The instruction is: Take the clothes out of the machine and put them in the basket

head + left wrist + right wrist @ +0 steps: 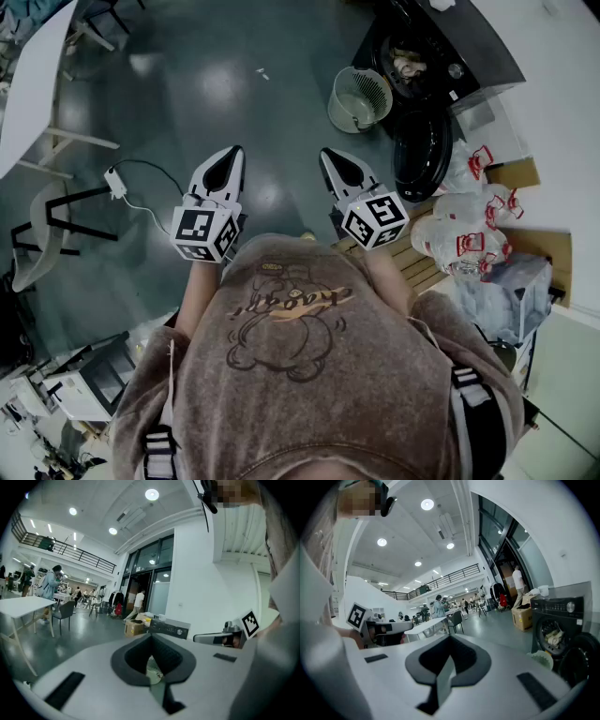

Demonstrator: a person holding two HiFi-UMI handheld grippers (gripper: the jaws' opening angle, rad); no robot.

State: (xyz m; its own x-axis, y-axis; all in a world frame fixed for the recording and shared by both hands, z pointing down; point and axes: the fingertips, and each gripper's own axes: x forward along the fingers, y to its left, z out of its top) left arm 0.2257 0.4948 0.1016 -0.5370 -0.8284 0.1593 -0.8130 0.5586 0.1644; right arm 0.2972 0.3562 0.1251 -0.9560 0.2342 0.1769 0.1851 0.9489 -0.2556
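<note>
Held side by side, my left gripper (226,167) and right gripper (339,169) each have jaws pressed together, empty. Ahead to my right, the clothes (410,64) lie inside the machine (473,58), its door (420,155) open; the basket (361,98) stands just beside it.

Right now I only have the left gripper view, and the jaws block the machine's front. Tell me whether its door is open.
Observer: Open. In the head view the dark round door stands swung out from the machine.
Operator: Check the drum for clothes.
Observer: The right gripper view shows light-coloured clothes lying inside the drum.
Operator: Locate the basket against that door.
Observer: In the head view the basket stands on the floor just left of the open door.
</note>
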